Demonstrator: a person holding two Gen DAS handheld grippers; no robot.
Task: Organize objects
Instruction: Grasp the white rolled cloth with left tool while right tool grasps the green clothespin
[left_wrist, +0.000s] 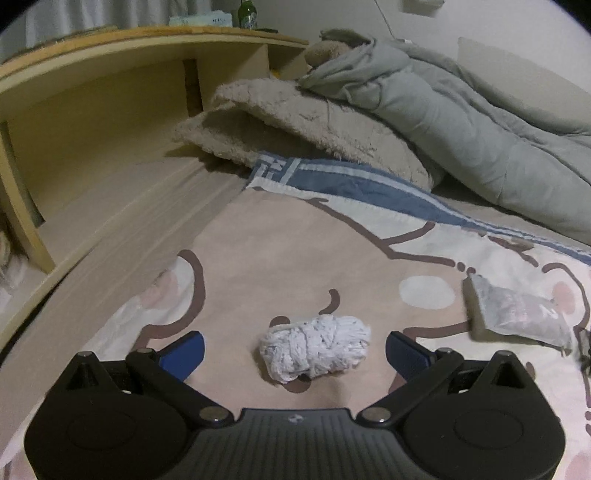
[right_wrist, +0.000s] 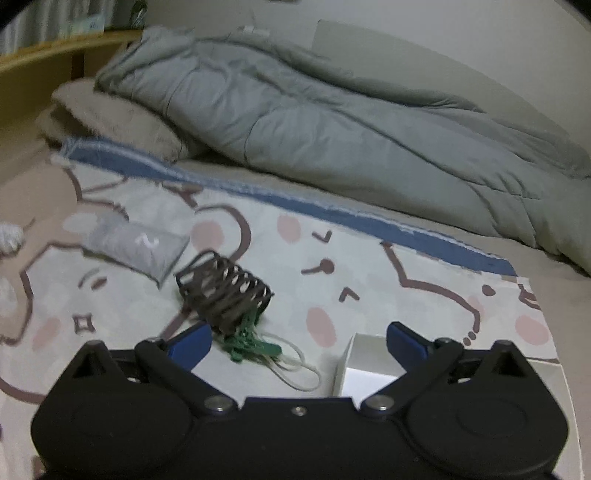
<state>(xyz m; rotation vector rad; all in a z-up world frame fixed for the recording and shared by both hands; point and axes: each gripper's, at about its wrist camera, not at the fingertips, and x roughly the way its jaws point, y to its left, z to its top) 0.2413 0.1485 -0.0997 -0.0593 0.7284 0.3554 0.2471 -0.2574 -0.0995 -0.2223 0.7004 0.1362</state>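
Observation:
A white bundle of cord (left_wrist: 316, 347) lies on the cartoon-print blanket (left_wrist: 280, 243), between the wide-spread blue fingers of my left gripper (left_wrist: 293, 350), which stands open without touching it. To its right lies a grey plastic pouch (left_wrist: 521, 314). In the right wrist view that pouch (right_wrist: 136, 245) sits at the left, and a dark brown woven coil (right_wrist: 225, 291) with green string and a pale cord lies just ahead of my right gripper (right_wrist: 297, 341). The right gripper is open. A small white box (right_wrist: 365, 365) sits by its right finger.
A rumpled grey duvet (right_wrist: 332, 122) and a fuzzy beige pillow (left_wrist: 306, 122) lie across the far side of the bed. A wooden headboard shelf (left_wrist: 110, 92) stands at the left, with a green bottle (left_wrist: 248, 14) on top. A plush toy (left_wrist: 325, 50) peeks out above the duvet.

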